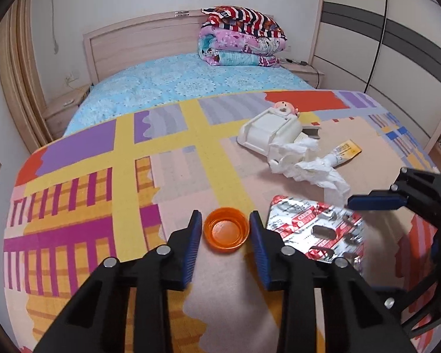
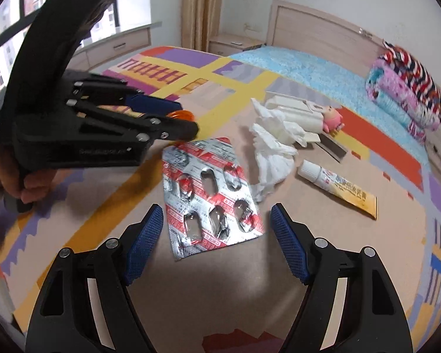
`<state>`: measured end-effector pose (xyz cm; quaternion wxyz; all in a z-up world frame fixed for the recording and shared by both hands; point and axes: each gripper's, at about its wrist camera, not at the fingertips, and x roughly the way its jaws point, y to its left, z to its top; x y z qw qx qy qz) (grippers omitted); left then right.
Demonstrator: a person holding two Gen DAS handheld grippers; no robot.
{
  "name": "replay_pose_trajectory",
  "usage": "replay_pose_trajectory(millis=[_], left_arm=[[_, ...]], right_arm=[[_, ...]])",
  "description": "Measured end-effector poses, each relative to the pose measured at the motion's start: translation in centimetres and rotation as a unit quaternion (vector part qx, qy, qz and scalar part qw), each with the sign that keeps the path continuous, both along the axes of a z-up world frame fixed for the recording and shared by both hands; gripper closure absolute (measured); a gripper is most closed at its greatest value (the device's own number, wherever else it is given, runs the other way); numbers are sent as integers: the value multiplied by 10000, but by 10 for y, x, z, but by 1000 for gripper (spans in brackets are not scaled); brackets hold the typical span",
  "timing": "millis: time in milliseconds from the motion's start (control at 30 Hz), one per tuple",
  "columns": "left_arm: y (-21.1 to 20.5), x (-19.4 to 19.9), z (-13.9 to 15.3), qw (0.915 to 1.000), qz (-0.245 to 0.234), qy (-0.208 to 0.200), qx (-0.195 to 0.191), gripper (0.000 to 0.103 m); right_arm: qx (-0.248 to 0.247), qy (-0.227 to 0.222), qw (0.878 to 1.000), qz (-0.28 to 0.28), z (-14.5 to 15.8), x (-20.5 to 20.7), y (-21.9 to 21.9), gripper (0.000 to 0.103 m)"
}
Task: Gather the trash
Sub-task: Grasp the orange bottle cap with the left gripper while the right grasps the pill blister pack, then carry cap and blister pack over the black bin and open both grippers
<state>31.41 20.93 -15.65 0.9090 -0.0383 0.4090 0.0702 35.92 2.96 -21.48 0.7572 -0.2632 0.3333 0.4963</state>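
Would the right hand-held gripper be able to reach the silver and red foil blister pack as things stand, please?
Probably yes: the right hand-held gripper is open, and the silver and red foil blister pack lies flat on the mat right between its fingers, with nothing covering it.

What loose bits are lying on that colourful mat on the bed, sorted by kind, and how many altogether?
Orange bottle cap: 1
Used pill sheet: 1
Crumpled tissue: 1 heap
Ointment tube: 1
White plastic holder with a pink figure: 1
Total: 5
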Motion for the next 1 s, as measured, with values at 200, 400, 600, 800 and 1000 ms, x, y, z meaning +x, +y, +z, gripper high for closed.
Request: replay_pose_trajectory(millis=[200,400,600,800,1000], left_arm=[[-2,-7,3,10000,-39,28,16,74],[-8,-20,20,9998,-147,-67,108,74],[-19,-43,43,9994,-146,-312,90,74],[-37,-66,59,9986,-170,-489,68,74],[-58,-86,72,9979,-213,-614,72,74]], right_arm=[[108,167,9998,54,1,-4,-4,40],[222,164,9996,97,11,-15,-14,40],[350,102,9993,82,25,-27,-29,40],[435,46,9990,94,34,-41,-43,40],[584,5,9983,53,45,-59,-66,40]])
